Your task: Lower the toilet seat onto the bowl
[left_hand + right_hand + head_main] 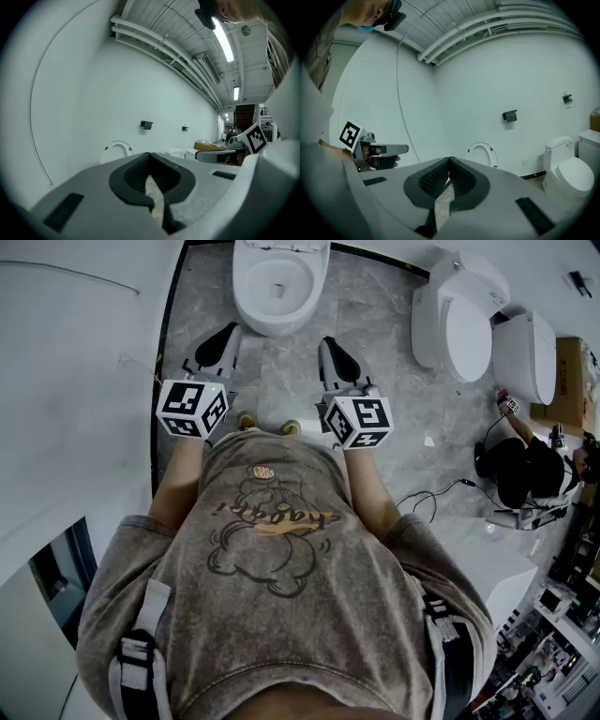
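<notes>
L claw (229, 331) & R claw (330, 341) shut, near toilet (279, 282), seat (482, 144) up; spare toilets (464, 320) at right.

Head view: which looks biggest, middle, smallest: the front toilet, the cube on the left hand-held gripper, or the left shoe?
1. Front toilet
2. Cube on the left hand-held gripper (nearer, so enlarged)
3. Left shoe, mostly hidden

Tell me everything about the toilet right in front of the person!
The toilet is white and shiny, like ceramic. Its bowl is open, with a small dark hole low inside. The seat stands up, an oval ring with little bumpers, back against the white wall. The toilet stands on the grey marbled floor. Nothing touches it: the left gripper and right gripper, both shut and empty, point at it from just short of the bowl.
</notes>
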`<state>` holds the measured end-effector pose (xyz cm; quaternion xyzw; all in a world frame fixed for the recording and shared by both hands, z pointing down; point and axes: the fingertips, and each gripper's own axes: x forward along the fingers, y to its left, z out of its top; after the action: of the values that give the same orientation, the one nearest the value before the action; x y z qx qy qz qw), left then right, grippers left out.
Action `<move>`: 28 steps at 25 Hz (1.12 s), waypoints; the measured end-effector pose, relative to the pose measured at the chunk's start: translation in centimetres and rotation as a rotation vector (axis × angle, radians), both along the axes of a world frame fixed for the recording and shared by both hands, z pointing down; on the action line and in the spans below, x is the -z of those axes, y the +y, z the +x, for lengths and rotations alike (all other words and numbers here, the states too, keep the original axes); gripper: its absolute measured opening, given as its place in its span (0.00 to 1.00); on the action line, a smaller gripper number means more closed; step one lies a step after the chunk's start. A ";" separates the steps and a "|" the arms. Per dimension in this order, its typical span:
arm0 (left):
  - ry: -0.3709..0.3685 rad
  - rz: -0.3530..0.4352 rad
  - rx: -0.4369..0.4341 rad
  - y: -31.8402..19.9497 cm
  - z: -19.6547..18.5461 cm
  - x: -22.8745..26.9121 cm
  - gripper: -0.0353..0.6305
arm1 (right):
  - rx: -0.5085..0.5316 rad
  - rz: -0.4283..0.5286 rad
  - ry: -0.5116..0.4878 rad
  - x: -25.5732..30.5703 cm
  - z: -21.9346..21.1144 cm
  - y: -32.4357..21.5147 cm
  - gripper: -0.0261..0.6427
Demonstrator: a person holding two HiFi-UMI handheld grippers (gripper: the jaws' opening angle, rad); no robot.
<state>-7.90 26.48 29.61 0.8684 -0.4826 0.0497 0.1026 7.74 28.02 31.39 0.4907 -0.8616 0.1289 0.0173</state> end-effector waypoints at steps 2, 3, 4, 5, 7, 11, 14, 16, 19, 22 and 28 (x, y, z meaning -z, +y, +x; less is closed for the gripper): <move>0.000 0.003 -0.003 0.3 0.7 -0.3 0.07 | 0.002 -0.002 0.003 -0.6 0.2 0.1 0.08; 0.002 0.002 -0.003 0.4 1.1 -0.5 0.07 | 0.006 -0.001 0.000 -0.8 0.3 0.2 0.08; 0.006 0.000 0.000 0.4 1.3 -0.8 0.07 | 0.013 0.001 -0.007 -1.1 0.4 0.3 0.08; 0.010 -0.002 0.006 0.3 1.5 -1.1 0.07 | 0.022 0.007 -0.014 -1.2 0.4 0.3 0.08; 0.014 -0.004 0.019 0.0 1.8 -1.5 0.07 | 0.042 0.019 -0.019 -1.2 0.5 0.0 0.08; 0.019 0.002 0.033 -1.2 2.2 -1.7 0.07 | 0.060 0.033 -0.028 -1.2 1.0 -1.1 0.08; 0.035 0.010 0.035 -3.3 2.1 -2.1 0.07 | 0.034 0.024 -0.028 -2.3 1.4 -3.1 0.08; 0.032 0.016 0.031 -5.1 2.3 -2.3 0.07 | 0.021 0.014 -0.023 -3.1 1.5 -4.7 0.08; 0.036 0.014 0.027 -8.0 2.7 -2.2 0.07 | 0.011 -0.002 -0.008 -3.5 2.0 -7.2 0.08; 0.040 0.005 0.017 -12.0 2.6 -2.5 0.07 | 0.000 -0.012 -0.006 -3.8 2.0 -11.0 0.08; 0.056 0.016 -0.003 -21.1 1.7 -2.1 0.07 | -0.029 -0.025 -0.001 -3.9 1.0 -19.3 0.08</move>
<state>-6.20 5.43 31.76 0.8711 -0.4784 0.0214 0.1090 8.75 8.71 35.30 0.5030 -0.8526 0.1402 0.0212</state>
